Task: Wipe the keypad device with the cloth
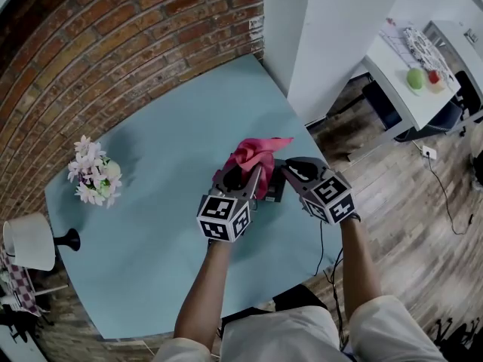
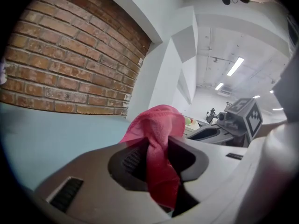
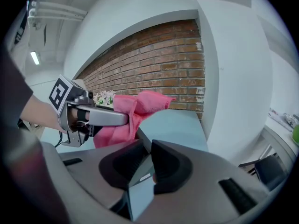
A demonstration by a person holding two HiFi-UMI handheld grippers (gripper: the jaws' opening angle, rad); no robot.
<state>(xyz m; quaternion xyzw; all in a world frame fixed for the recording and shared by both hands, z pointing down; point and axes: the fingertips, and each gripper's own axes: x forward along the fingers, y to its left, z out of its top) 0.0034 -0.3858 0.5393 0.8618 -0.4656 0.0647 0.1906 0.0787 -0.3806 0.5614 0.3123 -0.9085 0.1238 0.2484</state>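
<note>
A pink cloth [image 1: 253, 155] is pinched in my left gripper [image 1: 253, 175], which is shut on it; the cloth bunches above the jaws and hangs down between them [image 2: 159, 143]. My right gripper [image 1: 288, 175] is shut on the keypad device [image 1: 273, 187], a thin dark slab held edge-on between the jaws [image 3: 139, 188]. Both are held above the light blue table [image 1: 151, 255], close side by side. In the right gripper view the cloth [image 3: 135, 108] touches the device's far end, with the left gripper [image 3: 96, 116] just left of it. The keypad face is hidden.
A vase of pale flowers [image 1: 94, 176] stands at the table's left. A white lamp [image 1: 30, 241] sits beyond the left edge. A brick wall lies behind, a white pillar [image 1: 324, 44] at the far corner, and a white side table [image 1: 411, 89] at the right.
</note>
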